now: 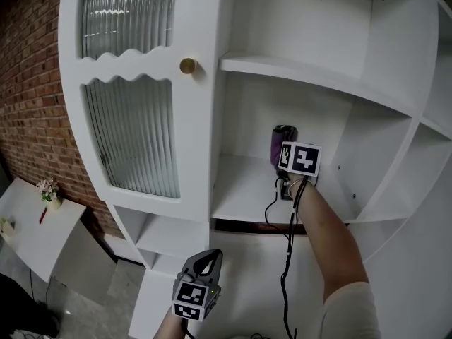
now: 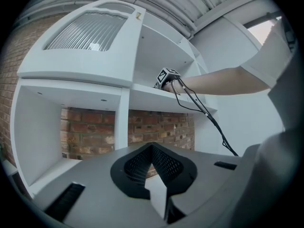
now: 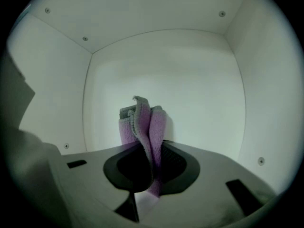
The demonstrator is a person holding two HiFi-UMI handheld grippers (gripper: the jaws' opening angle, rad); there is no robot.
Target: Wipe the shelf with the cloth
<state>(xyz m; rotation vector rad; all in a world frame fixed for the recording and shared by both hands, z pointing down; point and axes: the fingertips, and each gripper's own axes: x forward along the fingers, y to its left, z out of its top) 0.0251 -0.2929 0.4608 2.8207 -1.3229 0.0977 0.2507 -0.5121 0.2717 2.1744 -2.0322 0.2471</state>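
The head view alone takes in the whole white cabinet [image 1: 205, 20], with its ribbed-glass door [image 1: 134, 133] and brass knob [image 1: 188, 66] on the left, open compartments on the right, a brick wall [image 1: 28, 83] behind it, and a low white bench [image 1: 32, 235] carrying a small pot of flowers [image 1: 49, 191] at the far left. It also shows both tools at once, which neither gripper view manages alone. The left gripper view looks up from below at the underside of the cabinet and catches bricks through the lower openings, along with the person's right arm [image 2: 223, 80] reaching into the middle compartment with a black cable [image 2: 209, 120] trailing from it. The right gripper view sees only the bare inside of that compartment, its back wall and two side walls. The right hand-held gripper [image 3: 153, 160] is inside, above the shelf [image 1: 244, 193], with its jaws clenched on the purple cloth [image 3: 142, 127]. The cloth stands up in folds out of the jaws close to the back wall, and a little of it hangs below them; no view shows whether it touches the shelf board. The left hand-held gripper [image 1: 205, 261] hangs low in front of the cabinet, well apart from the shelf, with its jaws closed tip to tip and nothing between them
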